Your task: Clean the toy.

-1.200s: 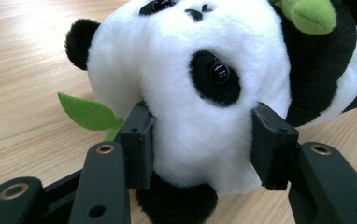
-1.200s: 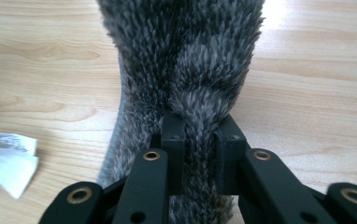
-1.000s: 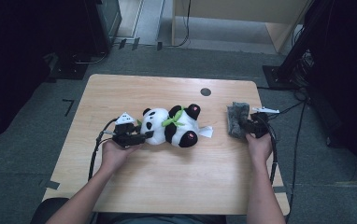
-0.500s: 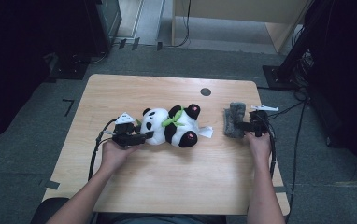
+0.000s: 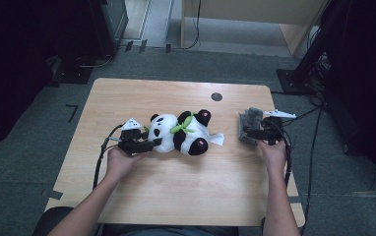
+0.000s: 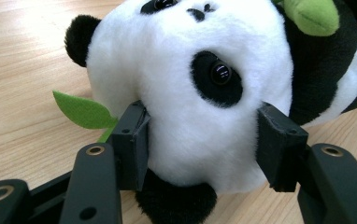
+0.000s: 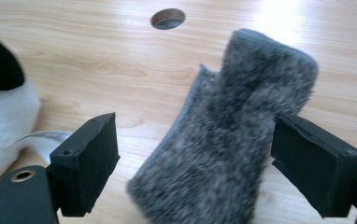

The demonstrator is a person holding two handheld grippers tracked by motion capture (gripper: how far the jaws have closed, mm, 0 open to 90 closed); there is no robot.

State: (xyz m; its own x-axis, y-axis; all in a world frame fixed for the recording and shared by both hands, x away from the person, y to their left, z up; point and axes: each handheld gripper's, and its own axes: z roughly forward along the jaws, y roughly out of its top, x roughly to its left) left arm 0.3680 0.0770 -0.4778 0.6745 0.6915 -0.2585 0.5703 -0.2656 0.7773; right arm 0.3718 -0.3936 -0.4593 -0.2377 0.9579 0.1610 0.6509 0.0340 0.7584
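A: Field note, desk station. My left gripper (image 5: pixel 149 144) sits at the near-left of the plush panda (image 5: pixel 181 132), which lies on its side mid-desk, head to the left and feet to the right. In the left gripper view the fingers (image 6: pixel 132 142) bracket the panda's head (image 6: pixel 190 93), one pad against each cheek. They have just been easing apart, with the head between them, and the fur hardly dents. I call that a loose contact at best, not a firm hold.

B: And the right side?

A: My right gripper (image 5: pixel 251 132) is at the grey furry pad (image 5: pixel 249 125), on the right of the desk (image 5: pixel 186 196), well apart from the panda's feet. Its fingers (image 7: pixel 90 163) have just been opening and now stand wide. The pad (image 7: pixel 235 140) is between them, but there is a clear gap on the left finger's side. On the right I can't tell whether the fur brushes the finger. So the pad is let go and resting on the wood.

B: Which step is that, by your reading?

A: Release of the grey pad on the right, I judge, with the left steadying or letting off the panda's head. Next move, as I see it: lift the right gripper straight clear so the open fingers don't drag the fur, and either close the left fingers properly on the head or back them off toward the near-left.

B: Anything else nearby?

A: A green felt leaf (image 6: pixel 81 109) pokes out beside the left-hand finger, and a cable hole (image 5: pixel 216 97) lies in the far part of the desk.
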